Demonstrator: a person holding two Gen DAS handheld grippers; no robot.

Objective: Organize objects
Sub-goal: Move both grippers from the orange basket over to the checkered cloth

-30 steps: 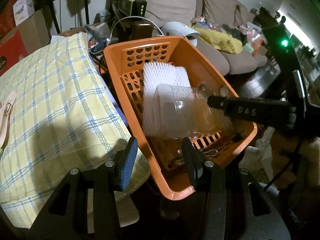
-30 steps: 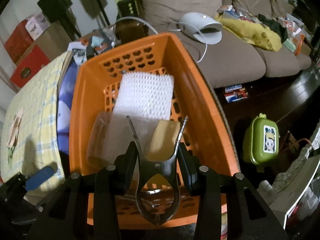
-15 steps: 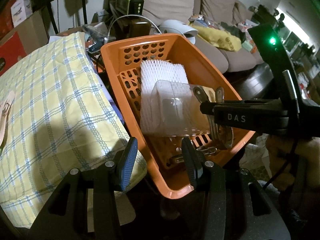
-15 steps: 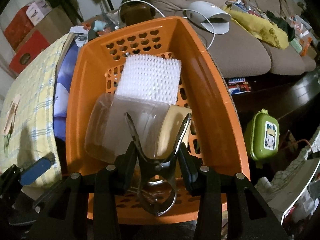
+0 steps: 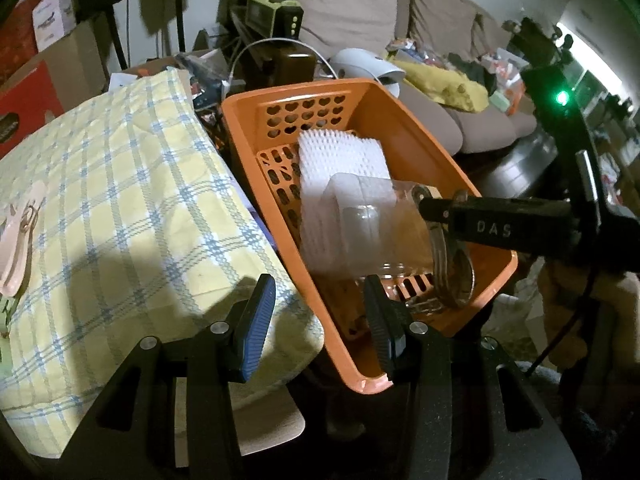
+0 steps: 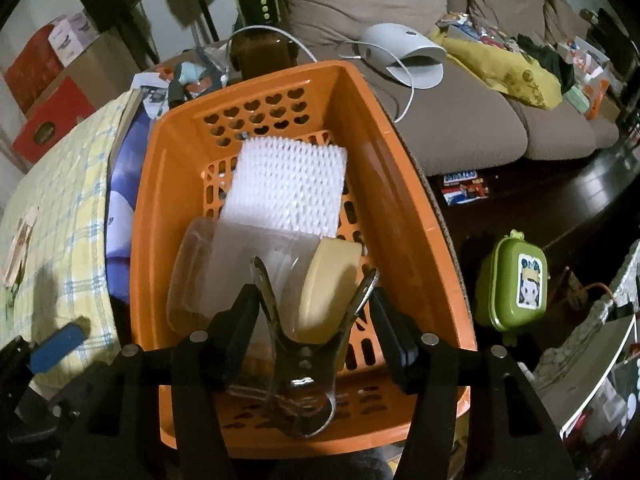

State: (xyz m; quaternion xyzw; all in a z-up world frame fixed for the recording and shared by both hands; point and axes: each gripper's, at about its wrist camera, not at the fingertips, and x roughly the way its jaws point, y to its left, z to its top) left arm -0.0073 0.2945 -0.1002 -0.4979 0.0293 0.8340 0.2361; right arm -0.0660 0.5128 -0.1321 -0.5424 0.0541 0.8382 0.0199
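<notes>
An orange basket (image 6: 404, 216) (image 5: 436, 152) holds a white foam net (image 6: 284, 184) (image 5: 340, 164), a clear plastic container (image 6: 208, 272) (image 5: 360, 232) and a beige block (image 6: 328, 280). My right gripper (image 6: 314, 304) reaches down into the basket's near end. Metal tongs (image 6: 304, 360) (image 5: 452, 276) stand between its fingers with their arms spread against the pads. The jaws are opening. In the left wrist view its finger (image 5: 480, 224) comes in from the right. My left gripper (image 5: 316, 304) hovers open over the basket's near left rim, with nothing between its fingers.
A yellow plaid cloth (image 5: 120, 200) covers the surface left of the basket, with a pink clip (image 5: 20, 220) at its left edge. A brown sofa (image 6: 460, 120) with a white device (image 6: 404, 52) lies behind. A green lunch box (image 6: 516, 284) stands on the dark floor to the right.
The right gripper's jaws have widened and the tongs' arms have spread with them, low in the basket. The left gripper has kept still.
</notes>
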